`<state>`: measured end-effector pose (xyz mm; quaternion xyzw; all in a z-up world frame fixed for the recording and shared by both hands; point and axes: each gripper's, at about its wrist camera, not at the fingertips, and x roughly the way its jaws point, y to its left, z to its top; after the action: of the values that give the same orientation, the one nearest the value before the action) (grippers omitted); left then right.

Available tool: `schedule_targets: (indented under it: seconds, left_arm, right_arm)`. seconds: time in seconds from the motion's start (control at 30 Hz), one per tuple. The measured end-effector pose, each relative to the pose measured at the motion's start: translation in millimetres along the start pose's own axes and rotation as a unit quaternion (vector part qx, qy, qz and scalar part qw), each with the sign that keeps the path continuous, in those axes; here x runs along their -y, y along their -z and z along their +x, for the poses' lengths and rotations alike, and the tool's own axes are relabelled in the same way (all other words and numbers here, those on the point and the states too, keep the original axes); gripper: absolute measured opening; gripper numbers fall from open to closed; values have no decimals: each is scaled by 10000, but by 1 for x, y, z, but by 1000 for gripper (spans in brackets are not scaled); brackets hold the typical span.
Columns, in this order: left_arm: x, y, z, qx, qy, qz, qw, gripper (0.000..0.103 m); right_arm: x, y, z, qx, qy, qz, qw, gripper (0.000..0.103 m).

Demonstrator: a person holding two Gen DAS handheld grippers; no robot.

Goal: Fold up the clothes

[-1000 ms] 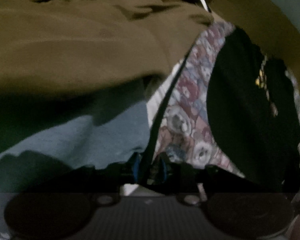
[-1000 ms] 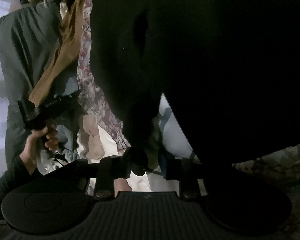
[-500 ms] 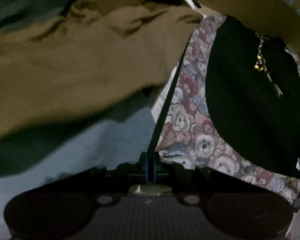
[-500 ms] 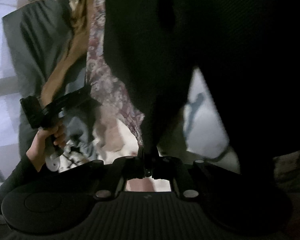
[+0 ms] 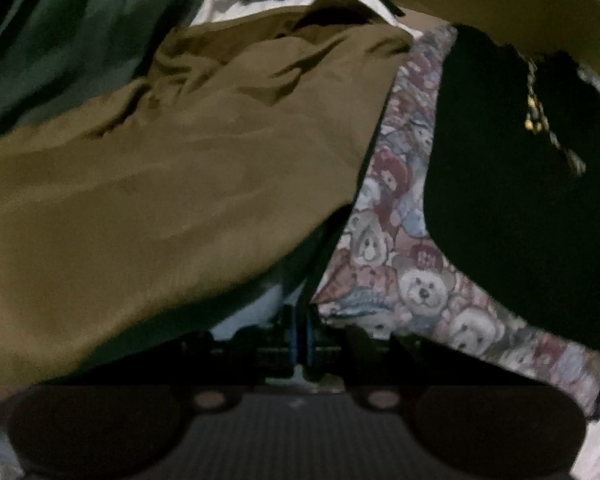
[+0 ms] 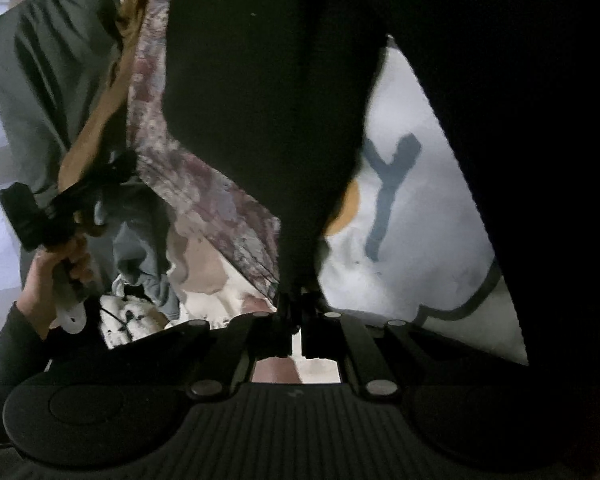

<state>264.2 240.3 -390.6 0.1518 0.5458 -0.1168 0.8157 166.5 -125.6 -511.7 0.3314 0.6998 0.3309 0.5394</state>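
Note:
In the left wrist view my left gripper (image 5: 300, 330) is shut on the dark-trimmed edge of a teddy-bear print fabric (image 5: 400, 264). A brown garment (image 5: 172, 200) hangs to its left and a black garment (image 5: 520, 220) with a gold chain (image 5: 538, 116) to its right. In the right wrist view my right gripper (image 6: 296, 308) is shut on the lower corner of the black garment (image 6: 260, 100), which is drawn taut to a point. The print fabric (image 6: 204, 196) hangs beside it, running up to the left gripper (image 6: 118, 166) held in a hand (image 6: 48, 280).
A white cloth with a grey letter Y (image 6: 400, 248) lies under the black garment. Crumpled grey and white clothes (image 6: 140, 280) are piled at the lower left. The person's grey-green top (image 6: 48, 80) fills the left, also seen as the green top (image 5: 60, 40).
Both grippers went from open to shut, the left on the print fabric's edge, the right on the black corner. The left rose, and the black garment now hangs stretched.

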Motion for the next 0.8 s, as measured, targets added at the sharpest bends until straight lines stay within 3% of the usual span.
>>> schedule_targets:
  seconds: [0.3,0.37,0.4,0.43,0.5,0.63,0.8]
  left_arm:
    - [16,-3,11,-282,-339,434,9981,11]
    - [18,-4,5,-361,-366,429,9978,15]
    - [17,-4,1,-372,-358,411,9978,19]
    - [16,-5,-4,-373,-340,388,9980,23]
    - [18,-2,-17,-309,-315,322,9985,39]
    - [24,4,-43,-156,-320,160,9992,42]
    - [42,-18,-67,31,-240,-10,9997,42]
  right_arm:
    - [-21,11,0,-80,515,-569,9970,4]
    - [-26,8,-9,-68,564,-714,9958,15]
    - [-28,6,-14,-38,575,-777,9953,29]
    - [-30,4,-20,-9,585,-840,9947,34]
    - [-35,0,-34,75,607,-1016,9929,34]
    - [-54,-4,-64,297,657,-1522,9857,34]
    - [-70,-8,-110,831,826,-2091,9708,34]
